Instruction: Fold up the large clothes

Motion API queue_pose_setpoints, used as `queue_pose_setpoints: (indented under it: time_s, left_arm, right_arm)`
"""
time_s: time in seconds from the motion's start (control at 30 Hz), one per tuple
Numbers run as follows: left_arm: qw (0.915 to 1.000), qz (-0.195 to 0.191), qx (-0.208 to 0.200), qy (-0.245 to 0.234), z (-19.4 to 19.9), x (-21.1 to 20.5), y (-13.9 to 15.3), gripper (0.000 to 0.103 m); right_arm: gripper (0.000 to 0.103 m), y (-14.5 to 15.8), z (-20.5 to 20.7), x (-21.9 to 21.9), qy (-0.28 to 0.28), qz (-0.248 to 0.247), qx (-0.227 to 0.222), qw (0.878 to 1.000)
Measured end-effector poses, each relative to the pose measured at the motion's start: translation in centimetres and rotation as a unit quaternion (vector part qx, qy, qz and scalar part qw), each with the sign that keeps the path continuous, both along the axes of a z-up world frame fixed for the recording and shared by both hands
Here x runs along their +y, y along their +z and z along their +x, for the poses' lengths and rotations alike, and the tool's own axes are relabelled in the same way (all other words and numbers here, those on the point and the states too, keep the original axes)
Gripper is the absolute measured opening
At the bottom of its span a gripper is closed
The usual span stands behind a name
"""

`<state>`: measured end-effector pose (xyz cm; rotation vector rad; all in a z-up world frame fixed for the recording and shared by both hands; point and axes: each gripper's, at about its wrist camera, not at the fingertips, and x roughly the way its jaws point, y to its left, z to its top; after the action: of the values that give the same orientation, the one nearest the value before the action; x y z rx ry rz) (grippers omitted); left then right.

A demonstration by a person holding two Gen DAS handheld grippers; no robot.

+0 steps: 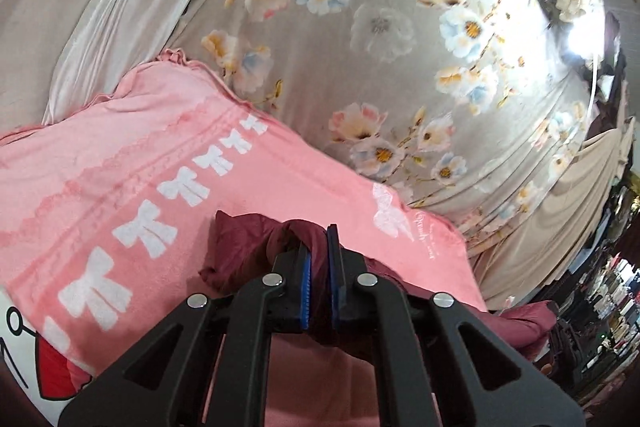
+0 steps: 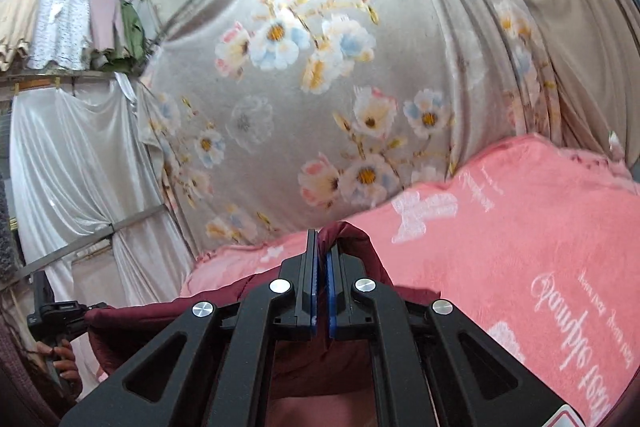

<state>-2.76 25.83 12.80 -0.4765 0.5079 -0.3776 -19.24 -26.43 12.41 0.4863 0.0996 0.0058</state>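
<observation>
Both grippers (image 1: 319,247) (image 2: 323,247) — maroon garment (image 1: 248,247) clamped

Pink fleece blanket with white bows (image 1: 168,163) lies flat, bare across wide stretch ahead: free passage above. Grey floral curtain (image 1: 384,39) closes off far side just behind blanket edge. White satin drape (image 2: 72,163) and metal rail (image 2: 80,247) block left.

Matt maroon cloth garment (image 1: 240,247), fluffy pink blanket (image 1: 120,155), satiny floral curtain (image 1: 360,59), matt black plastic hand-held gripper (image 1: 319,251).
</observation>
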Motion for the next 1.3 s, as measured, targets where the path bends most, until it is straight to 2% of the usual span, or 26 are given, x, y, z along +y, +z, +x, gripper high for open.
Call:
queue_pose_setpoints:
  time_s: [0.03,0.13,0.2,0.43,0.53,0.67,0.77,0.97,1.3]
  left_arm:
    - [0.9999,0.001,0.012,0.003,0.3,-0.2,-0.6,0.006]
    - [0.9976,0.010,0.067,0.009,4.7,-0.9,-3.6,0.006]
    - [0.9962,0.016,0.085,0.010,7.6,-1.4,-4.9,0.006]
    - [0.9928,0.088,0.080,0.017,15.0,-5.0,-5.3,0.006]
    - [0.9881,0.127,0.083,0.022,18.2,-6.6,-5.8,0.006]
    - [0.9798,0.163,0.114,0.026,22.7,-8.4,-8.4,0.006]
    - [0.9738,0.174,0.145,0.025,25.1,-9.0,-11.2,0.007]
    - [0.9665,0.176,0.186,0.025,27.5,-9.5,-15.6,0.007]
    - [0.9632,0.172,0.206,0.013,29.4,-10.2,-19.6,0.009]
  right_arm:
    - [0.003,-0.7,1.2,-0.3,0.002,0.009,0.015,1.000]
    - [0.003,-3.0,5.4,-1.5,0.007,0.035,0.053,0.998]
    - [0.003,-4.2,8.2,-2.2,0.006,0.049,0.072,0.996]
    - [0.003,-6.4,17.7,-4.9,-0.017,0.074,0.131,0.989]
    - [0.003,-7.6,21.0,-5.5,-0.028,0.077,0.156,0.984]
    - [0.003,-10.5,25.0,-6.1,-0.040,0.082,0.196,0.976]
    - [0.003,-12.3,26.9,-6.2,-0.045,0.079,0.220,0.971]
    - [0.003,-15.0,29.1,-6.2,-0.050,0.077,0.254,0.963]
    - [0.002,-19.3,31.3,-6.5,-0.054,0.080,0.300,0.949]
